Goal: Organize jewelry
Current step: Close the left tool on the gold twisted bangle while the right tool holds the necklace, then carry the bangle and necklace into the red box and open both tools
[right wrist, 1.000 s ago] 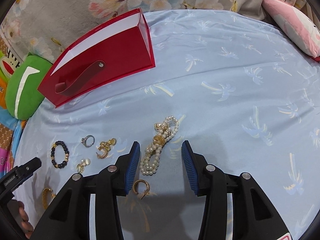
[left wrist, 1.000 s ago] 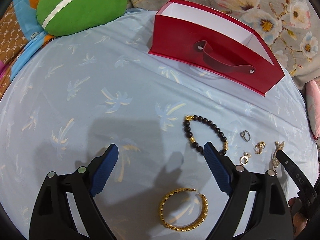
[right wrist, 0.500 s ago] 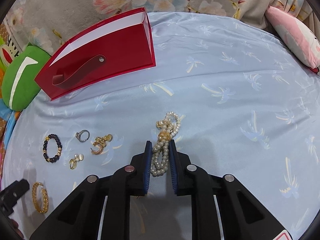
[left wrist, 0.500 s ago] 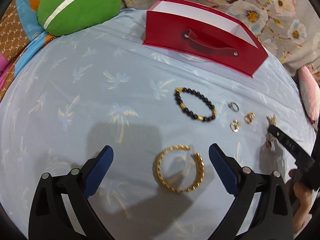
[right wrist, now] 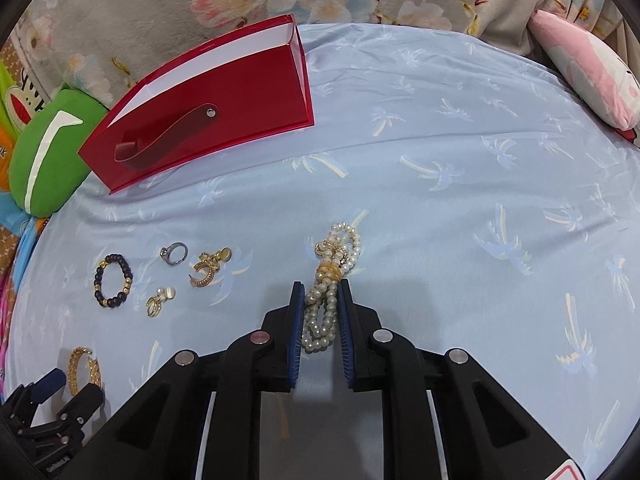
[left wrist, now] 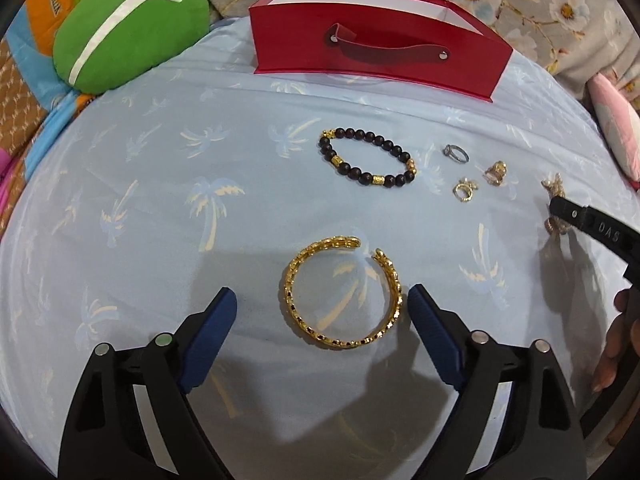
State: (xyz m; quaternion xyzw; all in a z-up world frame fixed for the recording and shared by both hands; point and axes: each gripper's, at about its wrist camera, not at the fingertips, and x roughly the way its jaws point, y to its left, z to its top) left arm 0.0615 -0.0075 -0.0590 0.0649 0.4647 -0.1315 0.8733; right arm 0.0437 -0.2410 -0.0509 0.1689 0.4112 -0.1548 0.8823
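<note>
Right tool [right wrist: 320,312] clamps a pearl bracelet [right wrist: 326,300] lying mid-bed [right wrist: 440,200]; left tool [left wrist: 322,328] — jaws wide, closing — straddles a gold bangle [left wrist: 344,292] without touching, nearer the bed's left edge.

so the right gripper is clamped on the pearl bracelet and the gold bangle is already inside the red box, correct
Not quite. The right gripper is clamped on the pearl bracelet, but the gold bangle is not in the red box: the left wrist view shows it lying on the blue sheet.
</note>
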